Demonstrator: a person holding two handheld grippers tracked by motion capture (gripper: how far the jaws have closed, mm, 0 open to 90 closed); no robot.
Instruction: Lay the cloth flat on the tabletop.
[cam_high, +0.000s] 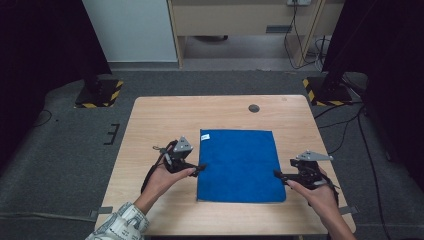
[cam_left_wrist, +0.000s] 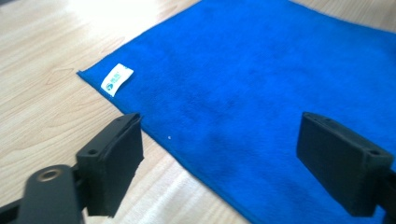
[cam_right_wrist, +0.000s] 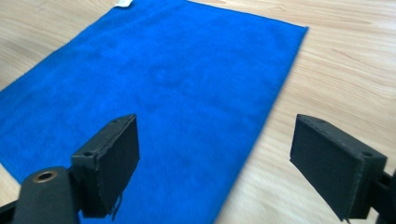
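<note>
Blue cloth (cam_high: 240, 165) flat on table (cam_high: 150, 125)

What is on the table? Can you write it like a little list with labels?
cloth: blue cloth, lying flat and spread out
label: small white tag at one corner of the cloth
table: light wooden table
left hand-held gripper: jaws open, at the cloth's left edge, holding nothing
right hand-held gripper: jaws open, at the cloth's right edge, holding nothing
</note>
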